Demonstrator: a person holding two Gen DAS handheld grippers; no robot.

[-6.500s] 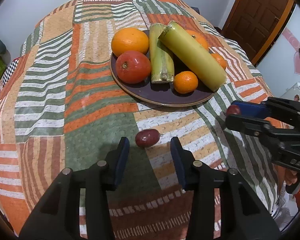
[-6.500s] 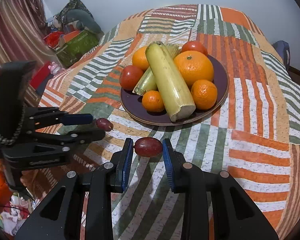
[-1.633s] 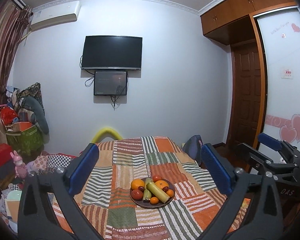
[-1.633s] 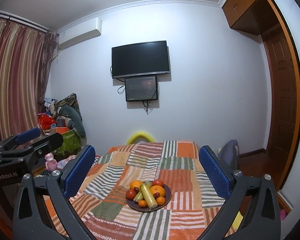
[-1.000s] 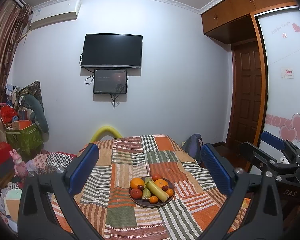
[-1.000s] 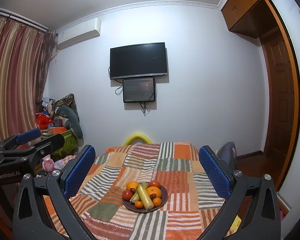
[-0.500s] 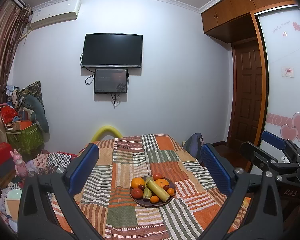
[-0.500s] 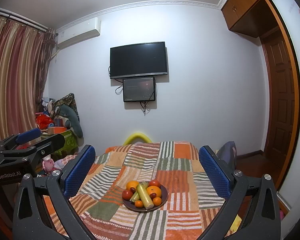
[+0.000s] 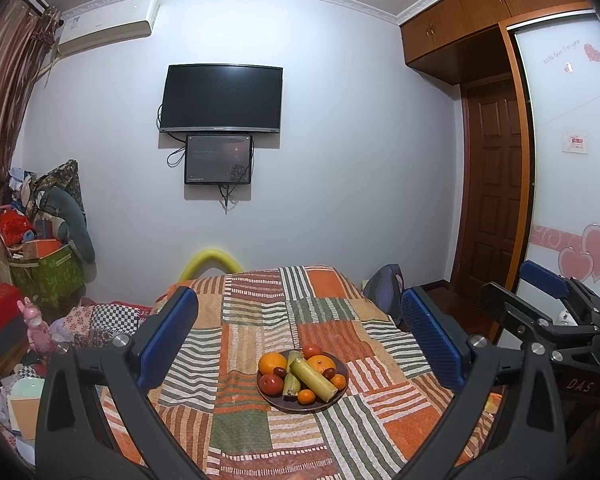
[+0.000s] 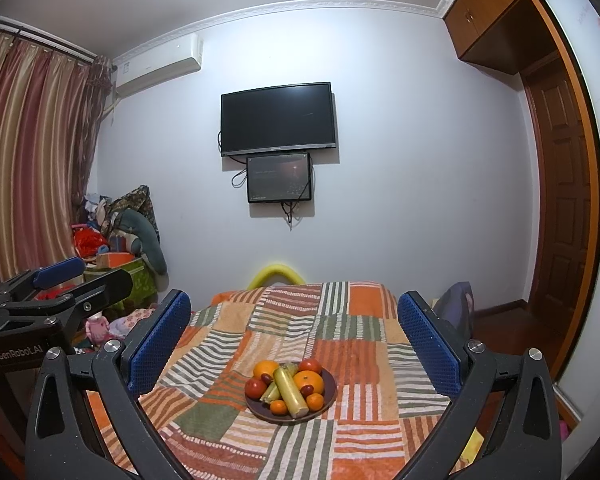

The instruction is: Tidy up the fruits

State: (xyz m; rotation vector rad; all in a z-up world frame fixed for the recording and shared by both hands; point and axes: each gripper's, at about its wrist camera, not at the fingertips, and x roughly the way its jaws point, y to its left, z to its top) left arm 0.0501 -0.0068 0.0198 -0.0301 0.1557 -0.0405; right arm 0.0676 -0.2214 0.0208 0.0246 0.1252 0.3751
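— Purple plate (image 9: 340, 396): where is it sitting?
— On the patchwork worktop (image 9: 236, 432), holding all the fruits (image 9: 300, 374). I am keeping both jaws spread, empty, well back from the plate.

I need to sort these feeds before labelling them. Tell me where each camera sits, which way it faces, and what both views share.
Left wrist view: sits on the left gripper, raised and set back from the table, facing the wall TV; its own open fingers frame the plate, with the right gripper at the right edge.
Right wrist view: sits on the right gripper, facing the same wall; the left gripper shows at its left edge.
Shared: plate of fruit, patchwork table, TV.
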